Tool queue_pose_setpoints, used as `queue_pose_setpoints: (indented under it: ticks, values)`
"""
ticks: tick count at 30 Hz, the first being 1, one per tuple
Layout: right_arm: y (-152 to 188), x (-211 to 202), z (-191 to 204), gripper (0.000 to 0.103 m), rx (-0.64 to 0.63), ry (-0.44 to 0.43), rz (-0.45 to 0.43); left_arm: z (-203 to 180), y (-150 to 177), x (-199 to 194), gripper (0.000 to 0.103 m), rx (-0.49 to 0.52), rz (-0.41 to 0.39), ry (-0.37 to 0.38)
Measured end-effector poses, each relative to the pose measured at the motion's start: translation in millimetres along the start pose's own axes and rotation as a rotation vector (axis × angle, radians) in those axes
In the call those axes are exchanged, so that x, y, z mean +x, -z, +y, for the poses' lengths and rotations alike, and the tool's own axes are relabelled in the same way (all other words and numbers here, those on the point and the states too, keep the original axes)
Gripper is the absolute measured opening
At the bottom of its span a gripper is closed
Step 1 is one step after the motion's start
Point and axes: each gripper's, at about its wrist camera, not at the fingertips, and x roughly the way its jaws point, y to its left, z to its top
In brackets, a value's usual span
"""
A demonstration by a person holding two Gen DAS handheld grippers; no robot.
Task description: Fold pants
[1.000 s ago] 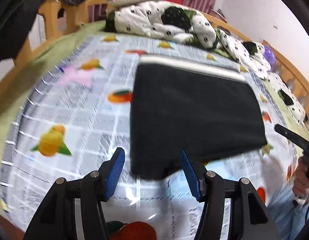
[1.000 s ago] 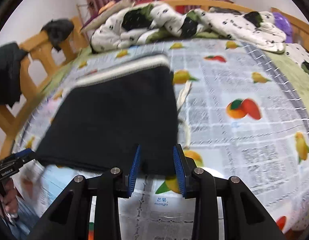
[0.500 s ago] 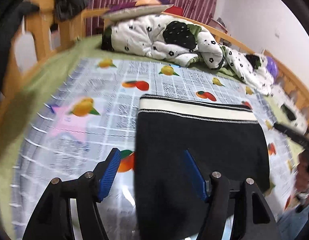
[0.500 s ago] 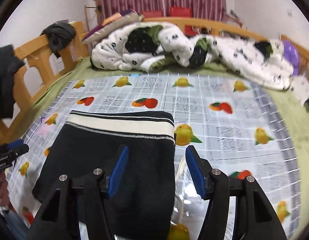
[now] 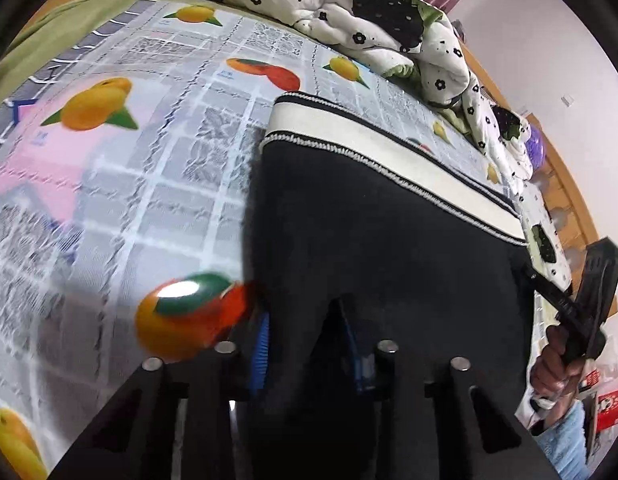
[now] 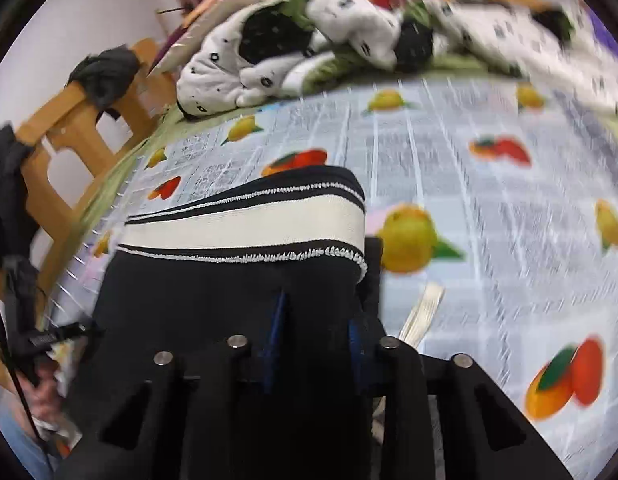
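Black pants (image 5: 381, 240) with a white, black-striped waistband (image 5: 389, 152) lie folded on the fruit-print bed cover (image 5: 149, 160). My left gripper (image 5: 305, 340) is low over the near left part of the pants, its blue pads open with black cloth between them. My right gripper (image 6: 315, 344) is over the near right part of the pants (image 6: 229, 292), pads open around black cloth, just short of the waistband (image 6: 249, 228). A white drawstring (image 6: 423, 312) trails out to the right.
A crumpled white and black flowered quilt (image 5: 349, 12) lies at the far end of the bed. A wooden bed rail (image 6: 69, 128) with dark clothes hung on it runs along the left. The other gripper and hand (image 5: 581, 320) show at the right edge.
Both grippers have moved forward and down onto the near part of the pants. Their pads now stand closer together, with black cloth between them. The pants lie in the same place.
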Motion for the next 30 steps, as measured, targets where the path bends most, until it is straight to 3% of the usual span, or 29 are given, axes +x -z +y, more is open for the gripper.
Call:
queue_pose_setpoints:
  ticks: [3,7,9,10,11,12,20,26,28,30]
  values:
    - [-13.5,6.6,1.9,0.017,-0.012,0.027,-0.024,1.8,-15.3,3.9,0.023,-0.017,-0.026,0.007]
    - [-34.1,24.7,-7.6,0.018,0.009,0.009,-0.017,-2.9,-35.5,11.2,0.024,0.002,-0.047,-0.037]
    - [-35.4,27.1,-7.3,0.021,0.001,0.019,-0.026,-7.1,-36.8,12.6,0.032,0.015,-0.042,-0.089]
    - [-33.7,26.3,-6.5,0.023,-0.008,0.035,-0.033,-9.7,-34.3,10.5,0.041,0.029,-0.059,-0.123]
    - [-32.2,25.9,-4.8,0.028,-0.019,0.051,-0.035,-12.4,-31.0,8.7,0.048,0.044,-0.073,-0.163]
    - [-31.2,25.0,-3.1,0.034,-0.036,0.078,-0.036,-16.3,-26.9,7.6,0.047,0.065,-0.080,-0.186]
    - [-30.9,5.5,-2.3,0.036,-0.100,0.144,-0.057,-21.0,-19.4,4.0,0.048,0.057,-0.071,-0.198]
    - [-30.0,-25.4,2.8,0.036,-0.098,0.070,-0.175,-23.5,-20.2,-12.7,0.048,0.048,-0.145,-0.227]
    - [-28.8,-23.2,5.2,0.036,-0.096,0.049,-0.177,-24.7,-20.0,-25.2,0.048,0.046,-0.209,-0.197]
    - [-27.3,-11.5,8.1,0.036,-0.102,0.054,-0.140,-26.3,-20.8,-27.2,0.051,0.056,-0.212,-0.143]
